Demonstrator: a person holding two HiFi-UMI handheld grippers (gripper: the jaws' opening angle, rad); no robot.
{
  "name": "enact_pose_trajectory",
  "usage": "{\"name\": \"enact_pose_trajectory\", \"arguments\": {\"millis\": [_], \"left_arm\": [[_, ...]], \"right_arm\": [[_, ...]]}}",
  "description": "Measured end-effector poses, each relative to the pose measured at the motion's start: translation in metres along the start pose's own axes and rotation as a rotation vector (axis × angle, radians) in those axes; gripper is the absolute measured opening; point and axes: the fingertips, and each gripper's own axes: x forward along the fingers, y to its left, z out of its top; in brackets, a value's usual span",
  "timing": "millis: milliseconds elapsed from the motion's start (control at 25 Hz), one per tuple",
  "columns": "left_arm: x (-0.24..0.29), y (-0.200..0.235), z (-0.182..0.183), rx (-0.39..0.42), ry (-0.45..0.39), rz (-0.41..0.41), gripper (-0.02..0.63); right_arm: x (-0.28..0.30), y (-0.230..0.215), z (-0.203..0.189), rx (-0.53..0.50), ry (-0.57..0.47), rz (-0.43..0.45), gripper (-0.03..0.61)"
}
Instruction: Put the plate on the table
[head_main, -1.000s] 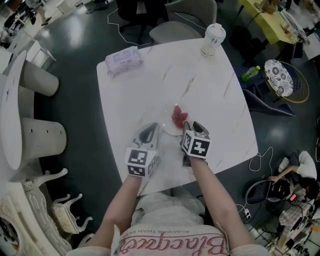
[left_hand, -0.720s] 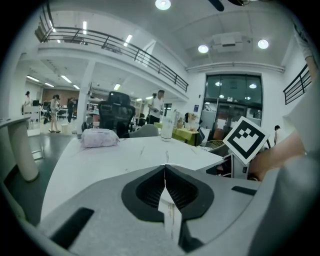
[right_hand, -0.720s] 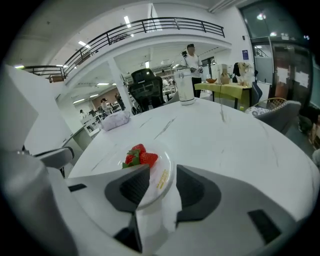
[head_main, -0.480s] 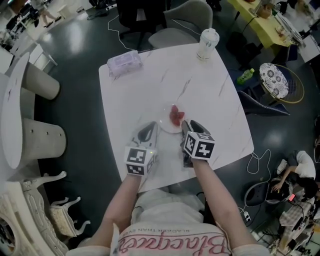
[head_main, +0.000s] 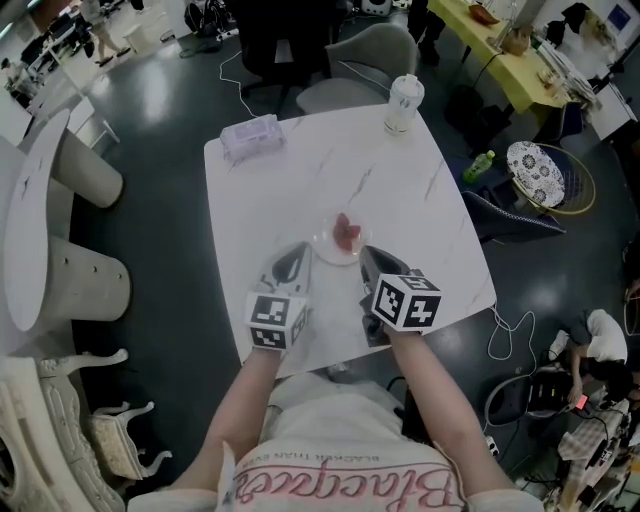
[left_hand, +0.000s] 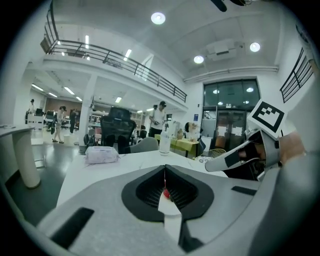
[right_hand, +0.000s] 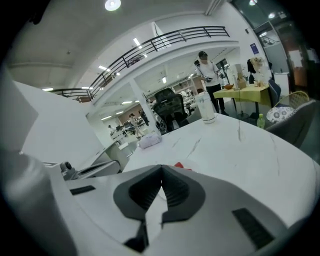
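A small clear plate (head_main: 326, 253) with red food (head_main: 346, 233) on it rests on the white marble table (head_main: 420, 200), in front of both grippers. My left gripper (head_main: 294, 262) sits just left of and nearer than the plate; its jaws meet in a line, shut and empty (left_hand: 164, 172), and the red food (left_hand: 165, 192) shows beyond them. My right gripper (head_main: 369, 257) is at the plate's near right edge. Its jaws are closing and meet at the tips (right_hand: 161, 172) with nothing between them. The red food (right_hand: 182, 166) lies just past them.
A wrapped tissue pack (head_main: 251, 137) lies at the table's far left corner and a lidded cup (head_main: 402, 103) stands at the far right corner. A grey chair (head_main: 360, 55) is behind the table. The near table edge is under my forearms.
The right gripper has drawn back a little toward me and to the right, away from the plate. The plate and the left gripper have stayed put.
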Motion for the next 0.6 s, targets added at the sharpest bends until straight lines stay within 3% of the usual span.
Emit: {"name": "enact_pose_trajectory", "arguments": {"millis": [320, 600], "left_arm": [[-0.025, -0.024, 0.033, 0.05, -0.076, -0.014, 0.006], [-0.048, -0.056, 0.068, 0.089, -0.15, -0.06, 0.005]], "right_arm": [[-0.06, 0.056, 0.038, 0.007, -0.212, 0.258, 0.003], [-0.106, 0.068, 0.053, 0.11, -0.312, 0.36, 0.003]]}}
